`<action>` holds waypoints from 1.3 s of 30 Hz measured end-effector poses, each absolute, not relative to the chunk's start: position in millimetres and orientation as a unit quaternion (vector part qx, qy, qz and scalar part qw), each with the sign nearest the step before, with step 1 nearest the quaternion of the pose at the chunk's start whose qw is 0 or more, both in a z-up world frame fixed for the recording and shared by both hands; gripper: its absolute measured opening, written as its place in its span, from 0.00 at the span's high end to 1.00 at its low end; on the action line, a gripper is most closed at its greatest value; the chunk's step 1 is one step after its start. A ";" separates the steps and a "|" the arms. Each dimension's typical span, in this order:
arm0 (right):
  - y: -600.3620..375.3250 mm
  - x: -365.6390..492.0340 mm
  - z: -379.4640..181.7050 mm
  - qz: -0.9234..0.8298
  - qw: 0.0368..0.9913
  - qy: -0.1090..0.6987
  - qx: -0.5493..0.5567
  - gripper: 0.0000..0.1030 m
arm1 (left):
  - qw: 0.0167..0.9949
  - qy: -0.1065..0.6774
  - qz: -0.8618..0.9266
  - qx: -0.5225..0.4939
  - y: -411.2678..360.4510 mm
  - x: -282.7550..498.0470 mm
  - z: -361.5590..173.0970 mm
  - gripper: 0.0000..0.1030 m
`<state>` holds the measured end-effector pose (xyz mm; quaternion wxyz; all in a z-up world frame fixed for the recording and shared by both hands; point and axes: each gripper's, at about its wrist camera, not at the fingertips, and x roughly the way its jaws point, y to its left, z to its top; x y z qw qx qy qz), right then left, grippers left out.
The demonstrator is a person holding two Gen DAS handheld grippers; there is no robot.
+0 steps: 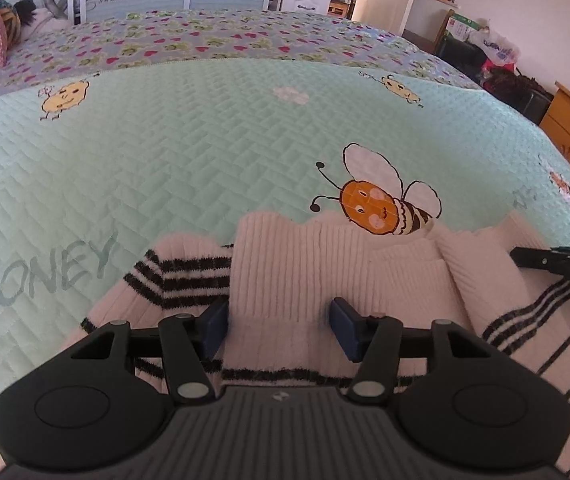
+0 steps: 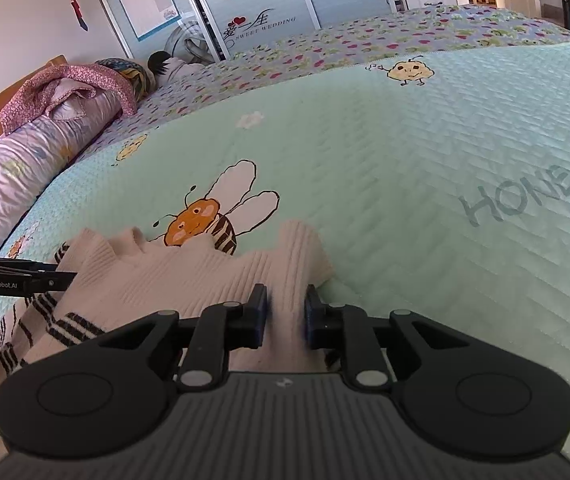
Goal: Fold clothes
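Lying on the bed: sweater (image 1: 325, 264), cream ribbed knit with black stripes, spread over the mint quilt (image 1: 165, 152) directly ahead of and under both sets of fingers.
Left gripper (image 1: 281, 324): its fingers (image 1: 217, 322) stand apart, one on each side of a raised ribbed fold of the sweater; the blue pads sit close to the cloth, but whether they press it I cannot tell.
Right gripper (image 2: 285, 316): its fingers (image 2: 259, 310) are drawn close, pinching a ridge of the ribbed knit between the blue pads.
Other gripper seen: in the left view the right one's tip enters from the right edge at the sweater's far side; in the right view the left one enters from the left edge.
Striped sleeve (image 1: 173, 276): just left of the left fingers.
Bee print (image 1: 381, 204): on the quilt just beyond the sweater's edge, ahead of the fingers.
HONEY lettering (image 1: 45, 272): on the quilt, well left of the left fingers.
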<state>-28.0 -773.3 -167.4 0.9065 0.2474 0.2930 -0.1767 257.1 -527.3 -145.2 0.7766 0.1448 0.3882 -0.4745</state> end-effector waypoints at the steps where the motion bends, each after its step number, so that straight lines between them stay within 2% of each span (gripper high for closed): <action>1: -774.0 -31.2 -168.2 -0.177 0.907 0.292 0.247 0.82 | 0.778 0.386 -0.474 0.147 -527.2 256.7 -144.7 0.42; 5: -773.6 -35.6 -170.1 -0.182 0.908 0.287 0.247 0.84 | 0.778 0.387 -0.475 0.140 -526.8 259.2 -144.8 0.41; 6: -773.1 -36.0 -170.1 -0.183 0.908 0.285 0.246 0.86 | 0.777 0.383 -0.479 0.140 -526.4 258.2 -145.1 0.45; 7: -772.5 -36.6 -169.9 -0.183 0.909 0.283 0.244 0.87 | 0.774 0.379 -0.486 0.143 -526.7 255.6 -145.2 0.51; 8: -771.9 -37.2 -169.8 -0.184 0.910 0.281 0.243 0.87 | 0.771 0.375 -0.493 0.147 -526.9 252.8 -145.4 0.70; 9: -771.2 -37.8 -169.6 -0.185 0.911 0.279 0.242 0.88 | 0.768 0.375 -0.499 0.147 -527.0 250.4 -144.8 0.83; 10: -769.6 -38.5 -168.6 -0.186 0.912 0.278 0.238 0.89 | 0.768 0.371 -0.500 0.150 -526.9 247.1 -143.0 0.85; 19: -693.9 -101.8 -103.8 -0.151 0.952 0.210 0.165 0.90 | 0.778 0.304 -0.537 0.117 -480.2 201.9 -95.9 0.88; 23: -659.3 -130.8 -74.2 -0.135 0.966 0.178 0.132 0.90 | 0.772 0.250 -0.576 0.098 -425.0 160.2 -61.1 0.88; 26: -633.4 -152.5 -52.0 -0.122 0.975 0.154 0.107 0.90 | 0.762 0.239 -0.595 0.091 -372.8 129.3 -45.5 0.88; 29: -629.1 -179.1 -41.9 -0.087 0.975 0.134 0.151 0.90 | 0.737 0.245 -0.622 0.104 -315.2 99.4 -38.0 0.88; 32: -627.1 -206.1 -33.2 -0.049 0.971 0.115 0.203 0.89 | 0.692 0.289 -0.647 0.136 -260.0 82.0 -36.8 0.86; 33: -626.5 -215.1 -30.3 -0.036 0.969 0.108 0.220 0.86 | 0.694 0.297 -0.642 0.136 -246.9 81.4 -35.4 0.85; 34: -625.9 -224.2 -27.4 -0.023 0.966 0.101 0.237 0.78 | 0.696 0.305 -0.636 0.136 -234.0 80.9 -33.9 0.83; 35: -625.2 -233.2 -24.5 -0.011 0.963 0.094 0.254 0.71 | 0.706 0.307 -0.626 0.127 -223.5 86.2 -29.8 0.75; 36: -624.6 -242.2 -21.6 0.002 0.959 0.088 0.270 0.47 | 0.716 0.304 -0.619 0.111 -215.9 94.4 -25.8 0.67; 37: -623.9 -251.2 -18.7 0.015 0.954 0.081 0.287 0.21 | 0.728 0.297 -0.612 0.084 -209.3 105.3 -19.8 0.64; 38: -623.3 -260.2 -15.8 0.028 0.950 0.074 0.303 0.15 | 0.738 0.289 -0.607 0.053 -204.4 116.6 -13.9 0.58; 39: -622.6 -269.2 -12.9 0.040 0.944 0.067 0.319 0.15 | 0.747 0.282 -0.601 0.028 -207.0 128.9 -9.6 0.47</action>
